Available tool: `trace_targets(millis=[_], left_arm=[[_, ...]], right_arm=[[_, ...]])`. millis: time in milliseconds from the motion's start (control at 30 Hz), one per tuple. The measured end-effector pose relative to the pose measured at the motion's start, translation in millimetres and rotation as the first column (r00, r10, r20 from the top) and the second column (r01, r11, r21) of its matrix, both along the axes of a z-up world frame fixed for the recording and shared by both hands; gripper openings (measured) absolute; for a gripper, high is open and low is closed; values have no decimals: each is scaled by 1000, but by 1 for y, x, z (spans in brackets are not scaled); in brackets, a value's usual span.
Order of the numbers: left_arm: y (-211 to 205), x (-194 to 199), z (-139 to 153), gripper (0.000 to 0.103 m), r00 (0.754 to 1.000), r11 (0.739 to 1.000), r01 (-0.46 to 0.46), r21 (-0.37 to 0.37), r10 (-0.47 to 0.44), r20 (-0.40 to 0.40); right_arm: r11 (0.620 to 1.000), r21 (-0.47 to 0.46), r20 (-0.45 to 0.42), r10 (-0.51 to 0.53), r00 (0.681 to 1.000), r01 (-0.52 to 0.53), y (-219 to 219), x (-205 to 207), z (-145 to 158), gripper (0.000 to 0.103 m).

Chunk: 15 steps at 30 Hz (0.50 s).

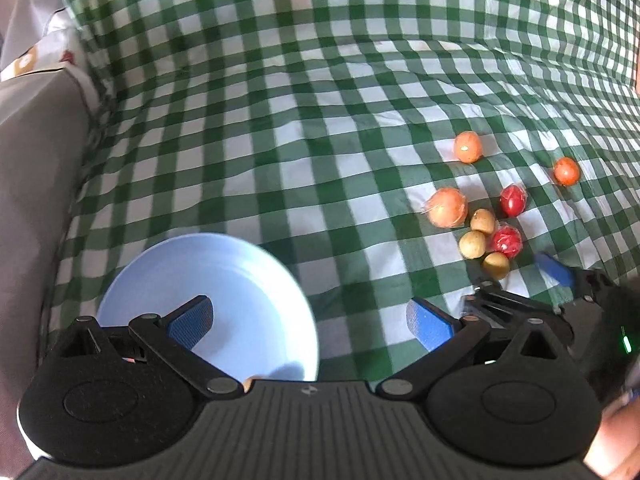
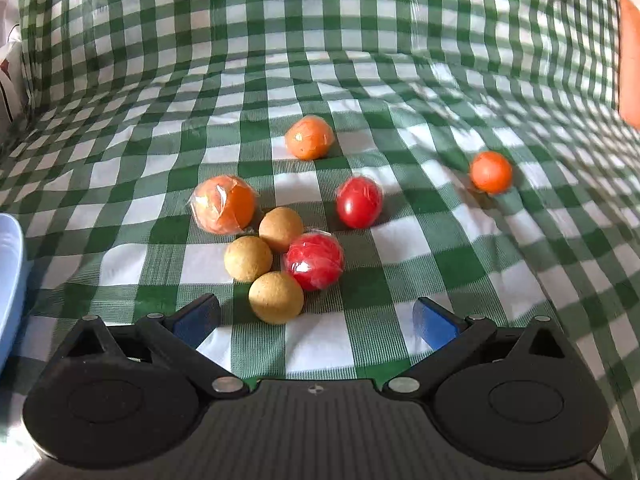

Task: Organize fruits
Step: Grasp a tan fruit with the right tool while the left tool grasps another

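Several small fruits lie on a green-and-white checked cloth. In the right wrist view three tan fruits cluster together, the nearest (image 2: 276,297) just ahead of my open right gripper (image 2: 316,320). Beside them lie a wrapped red fruit (image 2: 315,255), another red one (image 2: 358,202), a wrapped orange (image 2: 224,204), a second orange (image 2: 310,137) and a third (image 2: 491,171) far right. My left gripper (image 1: 310,322) is open and empty over the edge of a pale blue plate (image 1: 224,276). The right gripper (image 1: 554,270) shows near the fruit cluster (image 1: 474,244).
The blue plate's rim (image 2: 10,280) shows at the left edge of the right wrist view. A grey cushion or sofa side (image 1: 36,184) borders the cloth on the left. The cloth rises as a backdrop behind the fruits.
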<state>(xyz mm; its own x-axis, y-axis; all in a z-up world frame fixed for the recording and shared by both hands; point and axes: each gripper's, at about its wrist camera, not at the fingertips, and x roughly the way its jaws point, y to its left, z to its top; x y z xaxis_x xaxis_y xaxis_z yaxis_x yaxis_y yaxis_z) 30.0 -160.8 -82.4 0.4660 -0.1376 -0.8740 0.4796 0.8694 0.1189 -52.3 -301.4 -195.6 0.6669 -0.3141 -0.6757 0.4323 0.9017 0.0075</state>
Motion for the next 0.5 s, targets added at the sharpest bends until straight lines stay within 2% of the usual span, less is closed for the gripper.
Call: trace_targets(millis=[33,67,100,133,267,333,433,500], left_arm=[[-5,2,-3,103,1000,1000,6,-5,-6,-2],[-11,4,-6,103,1000,1000,12,-12,-12,-5],[-16,5,-10,103,1000,1000,16,-18,-16,-9],[-23,8,-13,103,1000,999,22,-30,-23,-17],[-51,16,-29,103,996,997,36,-72,-42,-78],[-66,21,-39,103,993,995,32,-95,-43,-111],[-88,24,-56,103,986,993,67,-99,-82,-147],[-100,26,-67,103,982,993,98,-73,-108,-154]], right_arm=[[1000,-7,15,16,1000,-16,0,-3,1,64],[1000,-12,15,29,999,-28,1,-6,3,53],[999,-19,13,27,1000,-26,0,-10,4,31],[1000,-23,10,12,1000,-12,-2,-14,4,27],[987,-70,-14,-143,990,142,-27,-31,7,27],[976,-62,-18,-211,977,210,-45,-36,4,27],[968,-9,7,-252,968,252,-56,-40,3,28],[968,-32,10,-247,969,247,-52,-43,0,28]])
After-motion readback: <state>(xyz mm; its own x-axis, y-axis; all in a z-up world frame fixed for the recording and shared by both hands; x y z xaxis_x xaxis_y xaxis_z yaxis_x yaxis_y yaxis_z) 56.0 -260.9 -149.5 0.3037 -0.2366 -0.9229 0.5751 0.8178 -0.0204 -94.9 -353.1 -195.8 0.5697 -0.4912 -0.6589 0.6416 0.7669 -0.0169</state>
